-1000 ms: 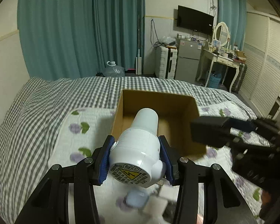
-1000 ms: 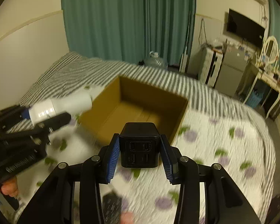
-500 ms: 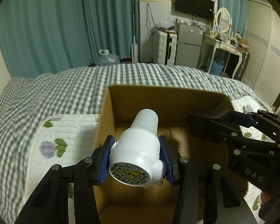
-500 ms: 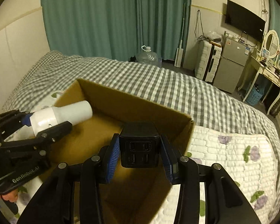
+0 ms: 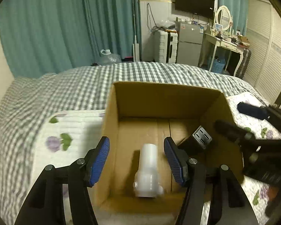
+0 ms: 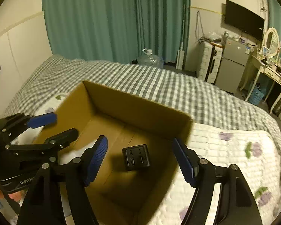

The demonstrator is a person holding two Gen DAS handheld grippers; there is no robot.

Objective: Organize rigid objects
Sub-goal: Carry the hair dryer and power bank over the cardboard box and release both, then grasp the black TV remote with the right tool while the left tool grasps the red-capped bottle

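An open cardboard box (image 5: pixel 159 97) (image 6: pixel 136 110) sits on the bed. A white plastic pipe fitting (image 5: pixel 148 170) lies inside it near the front wall, below my left gripper (image 5: pixel 136 159), which is open and empty above the box. A black cube power socket (image 6: pixel 136 157) (image 5: pixel 199 138) is inside the box below my right gripper (image 6: pixel 140 159), which is open and empty. In the right wrist view the white fitting (image 6: pixel 80 151) shows only partly behind the left gripper's arm.
The bed has a grey checked sheet (image 5: pixel 65 90) and a white quilted floral pad (image 6: pixel 234 150). Teal curtains, a water jug (image 5: pixel 110 58), a suitcase, a small fridge and a dressing table stand beyond the bed.
Both grippers have opened over the box. The white fitting and the black socket cube have left the jaws and now are down inside the box.
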